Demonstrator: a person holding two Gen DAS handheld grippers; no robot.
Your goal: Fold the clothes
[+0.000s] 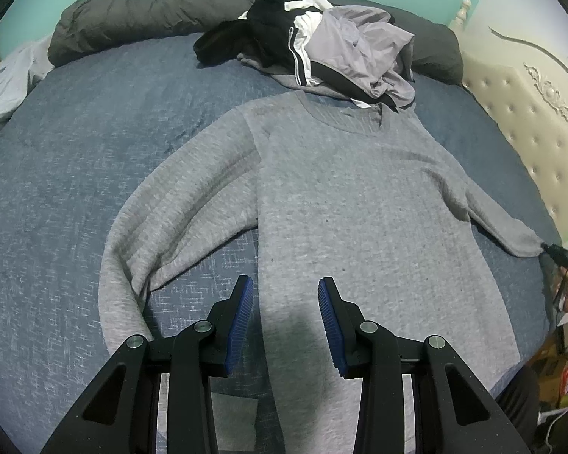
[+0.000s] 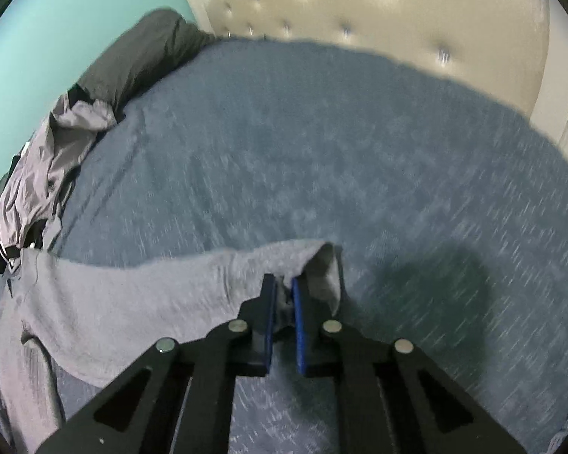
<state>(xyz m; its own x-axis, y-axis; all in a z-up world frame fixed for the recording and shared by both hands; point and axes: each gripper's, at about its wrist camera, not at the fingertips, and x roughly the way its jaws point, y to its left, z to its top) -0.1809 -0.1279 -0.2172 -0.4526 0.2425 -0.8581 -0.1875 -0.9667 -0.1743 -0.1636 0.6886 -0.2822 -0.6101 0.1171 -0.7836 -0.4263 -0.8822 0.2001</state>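
Lying flat on the blue bedspread [image 1: 64, 174], front up, collar away from the camera: one grey sweater [image 1: 359, 204].

Left wrist view:
- Left gripper [image 1: 286, 302]: jaws parted, nothing between the blue pads; it hangs over the sweater's lower body, whose left side edge runs down between the jaws.
- Left-hand sleeve [image 1: 170, 223]: curves down the picture beside the body, with a wedge of bare bedspread between them.
- Right-hand sleeve [image 1: 492, 219]: stretched out toward the bed's right edge, cuff in the right gripper [image 1: 558, 255].
- Pile of clothes [image 1: 314, 45]: black, white and lilac pieces, lapping the collar at the far side.
- Dark quilt [image 1: 140, 11]: rolled along the far edge.
- Headboard [image 1: 518, 121]: cream, tufted, bounding the right side.
- Open room: wide bare bedspread left of the sweater; a narrower strip between the stretched sleeve and the headboard.

Right wrist view (blurred):
- Right gripper [image 2: 283, 295]: jaws nearly together, clamped on the sleeve [image 2: 163, 291] cuff; a fold of cuff drapes over the right finger.
- Sleeve runs left from the pads to the sweater [image 2: 15, 340] body.
- Pile [image 2: 45, 166] and quilt [image 2: 140, 53]: at the left margin.
- Bedspread [image 2: 359, 159]: bare ahead and to the right, up to the headboard [image 2: 359, 3].
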